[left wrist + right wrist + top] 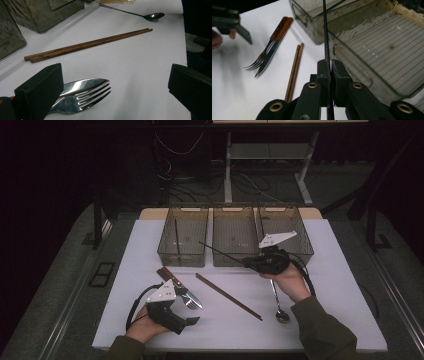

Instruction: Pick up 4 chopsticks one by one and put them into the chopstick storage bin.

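Observation:
My right gripper (330, 62) is shut on a thin black chopstick (325, 35), which sticks out past its jaws. In the high view that chopstick (220, 251) points left across the front of the middle bin (235, 257), held by the right gripper (248, 262). My left gripper (112, 87) is open low over the table. A steel fork (85, 95) and a knife lie stacked beside its left jaw. In the high view the left gripper (190, 306) sits at the front left by the fork and knife (192, 300).
Three smoked clear bins stand in a row at the back; the left bin (165, 251) holds another black chopstick (176, 234). A pair of brown chopsticks (227, 296) lies mid-table. A spoon (280, 312) lies under the right forearm. The white mat (125, 285) ends near the front edge.

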`<state>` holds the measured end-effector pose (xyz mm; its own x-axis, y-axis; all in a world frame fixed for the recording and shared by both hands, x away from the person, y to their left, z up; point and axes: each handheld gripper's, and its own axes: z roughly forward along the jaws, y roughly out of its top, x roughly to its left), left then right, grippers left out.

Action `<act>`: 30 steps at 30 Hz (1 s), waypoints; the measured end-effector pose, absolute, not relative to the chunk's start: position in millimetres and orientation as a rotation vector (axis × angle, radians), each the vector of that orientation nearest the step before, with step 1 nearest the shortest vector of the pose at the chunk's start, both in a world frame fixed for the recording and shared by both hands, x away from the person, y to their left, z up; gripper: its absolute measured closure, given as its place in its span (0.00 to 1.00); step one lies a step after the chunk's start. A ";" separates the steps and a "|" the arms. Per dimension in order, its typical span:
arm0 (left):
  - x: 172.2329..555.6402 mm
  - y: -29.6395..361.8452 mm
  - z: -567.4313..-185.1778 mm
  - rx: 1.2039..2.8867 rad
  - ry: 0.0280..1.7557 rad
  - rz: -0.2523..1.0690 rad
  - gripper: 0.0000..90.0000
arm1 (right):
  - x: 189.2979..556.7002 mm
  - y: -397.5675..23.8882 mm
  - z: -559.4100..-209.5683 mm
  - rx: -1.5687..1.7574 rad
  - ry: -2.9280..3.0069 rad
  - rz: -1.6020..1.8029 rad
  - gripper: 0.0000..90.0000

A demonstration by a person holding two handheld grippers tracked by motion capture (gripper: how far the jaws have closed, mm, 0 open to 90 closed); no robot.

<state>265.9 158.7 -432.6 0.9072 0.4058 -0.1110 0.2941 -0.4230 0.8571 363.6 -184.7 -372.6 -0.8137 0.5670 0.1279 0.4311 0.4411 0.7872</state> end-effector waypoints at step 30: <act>265.3 159.2 -430.5 2.024 0.495 0.129 0.00 | 428.9 -109.4 -345.6 1.020 2.445 1.212 0.95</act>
<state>265.3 159.2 -430.5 0.9102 0.3975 -0.1164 0.2898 -0.4104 0.8646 428.9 -109.4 -345.6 -0.7320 0.6742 0.0979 0.4860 0.4160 0.7686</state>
